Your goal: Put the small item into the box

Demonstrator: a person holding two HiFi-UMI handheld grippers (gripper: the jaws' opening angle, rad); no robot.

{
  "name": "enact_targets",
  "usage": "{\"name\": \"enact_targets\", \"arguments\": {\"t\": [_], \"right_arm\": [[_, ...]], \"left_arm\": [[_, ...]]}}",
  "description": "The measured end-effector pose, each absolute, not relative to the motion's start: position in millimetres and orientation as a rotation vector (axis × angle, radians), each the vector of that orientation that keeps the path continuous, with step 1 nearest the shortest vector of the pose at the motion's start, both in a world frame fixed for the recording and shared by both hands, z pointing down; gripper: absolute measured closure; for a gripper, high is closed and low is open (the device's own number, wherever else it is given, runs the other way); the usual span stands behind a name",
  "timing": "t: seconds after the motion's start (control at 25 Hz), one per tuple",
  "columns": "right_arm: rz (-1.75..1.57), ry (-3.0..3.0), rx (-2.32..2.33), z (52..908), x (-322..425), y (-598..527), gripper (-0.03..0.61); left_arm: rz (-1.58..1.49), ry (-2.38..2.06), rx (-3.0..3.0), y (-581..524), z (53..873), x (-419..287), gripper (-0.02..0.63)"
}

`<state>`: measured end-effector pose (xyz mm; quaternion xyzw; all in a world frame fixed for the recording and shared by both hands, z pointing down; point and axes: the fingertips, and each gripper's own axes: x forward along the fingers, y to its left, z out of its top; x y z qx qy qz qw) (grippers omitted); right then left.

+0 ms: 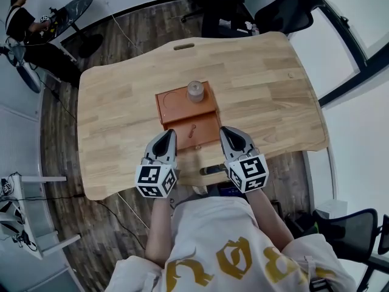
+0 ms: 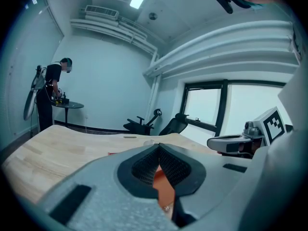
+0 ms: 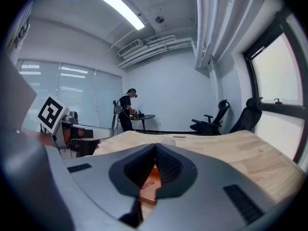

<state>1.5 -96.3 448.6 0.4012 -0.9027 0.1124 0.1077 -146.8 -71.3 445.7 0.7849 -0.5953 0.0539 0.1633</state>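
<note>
An orange-brown box (image 1: 182,105) lies open in the middle of the wooden table (image 1: 121,102). On its far half stands a small round clear container (image 1: 195,91). A small thin trinket (image 1: 192,129) lies on its near half. My left gripper (image 1: 168,137) is shut and empty, its tip at the box's near left corner. At the near right corner my right gripper (image 1: 227,134) is shut and empty too. The left gripper view shows the shut left gripper (image 2: 158,146) with orange box (image 2: 164,189) behind it. In the right gripper view the shut right gripper (image 3: 155,145) points at the box (image 3: 150,182).
A person (image 1: 21,20) stands at a small round table (image 1: 73,11) far back left. Black office chairs (image 1: 285,11) stand beyond the table's far edge. There is a cable slot (image 1: 184,46) near that edge. The table's near edge runs just under my grippers.
</note>
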Motion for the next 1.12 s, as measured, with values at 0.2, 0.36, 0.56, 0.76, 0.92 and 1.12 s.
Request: {"name": "enact_targets", "arguments": {"t": [0.2,0.36,0.56,0.76,0.92,1.12], "right_arm": [[0.294,-2.671,1.189,440,-2,-98,0.568],[0.301,-2.675,1.191,439,-2,-97,0.568],[0.381,-2.694,1.197,441,1,-95,0.568],[0.352,-2.676,1.186,445,2,-94,0.568],[0.341,-2.675,1.177,444,1,-94,0.568],[0.329,-2.673,1.173,443,1,-97,0.568]], "left_arm": [[0.152,-1.732,2.239,-70,440,-152,0.604],[0.179,-1.769,2.227,-68,440,-155,0.604],[0.181,-1.759,2.177,-62,447,-160,0.604],[0.164,-1.742,2.155,-58,452,-162,0.604],[0.163,-1.742,2.141,-57,454,-163,0.604],[0.195,-1.751,2.103,-55,459,-170,0.604]]}}
